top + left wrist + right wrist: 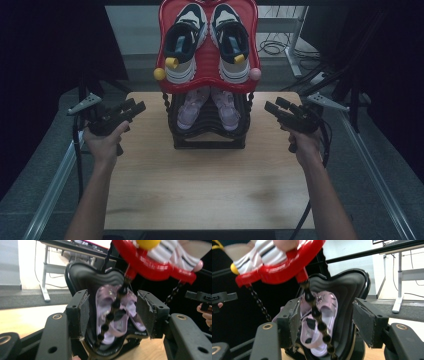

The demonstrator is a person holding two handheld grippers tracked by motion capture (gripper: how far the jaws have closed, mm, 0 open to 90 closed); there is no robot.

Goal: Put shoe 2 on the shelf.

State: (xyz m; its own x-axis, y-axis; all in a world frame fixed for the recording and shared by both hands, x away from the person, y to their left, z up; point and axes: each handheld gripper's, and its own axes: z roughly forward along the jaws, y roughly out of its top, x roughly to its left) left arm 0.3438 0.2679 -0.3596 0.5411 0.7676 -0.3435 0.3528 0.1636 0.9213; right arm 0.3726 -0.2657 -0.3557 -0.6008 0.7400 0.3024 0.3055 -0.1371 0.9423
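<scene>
- Left gripper [134,106] and right gripper [276,106], jaws spread and empty, flank a shoe rack [208,138].
- Sneakers [207,40] on the red shelf [163,55]; pink sandals [208,107] below.

Our wooden table [210,185]
We see a two-tier shoe rack [210,137] standing at its far middle edge.

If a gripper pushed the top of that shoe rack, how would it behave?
The rack would probably tip: it is tall, narrow-based, with sneakers on its red top tray. The beaded posts look thin, so the tray may wobble.
</scene>
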